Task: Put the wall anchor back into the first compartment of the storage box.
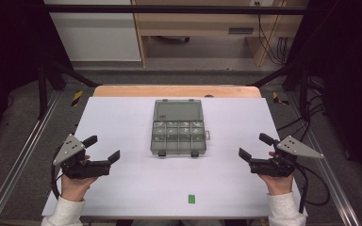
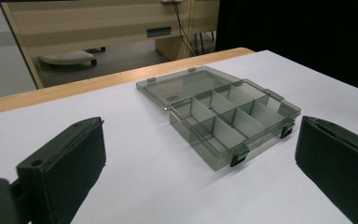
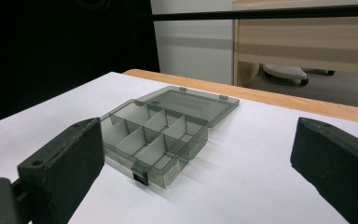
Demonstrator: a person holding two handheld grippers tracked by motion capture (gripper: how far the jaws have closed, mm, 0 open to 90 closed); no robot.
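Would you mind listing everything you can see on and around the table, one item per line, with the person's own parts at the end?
Box: one, clear grey plastic with dividers, lid folded open flat behind it, at the table's middle; no contents visible in the compartments.
Latches: two, black, on the box's near edge.
Tag: one, green, small, near the table's front edge.
Table: one, white top with a wooden strip at the far edge.
Left gripper: one, black, open, at the table's left side.
Right gripper: one, black, open, at the table's right side.
Sleeves: two, white, at the bottom edge.
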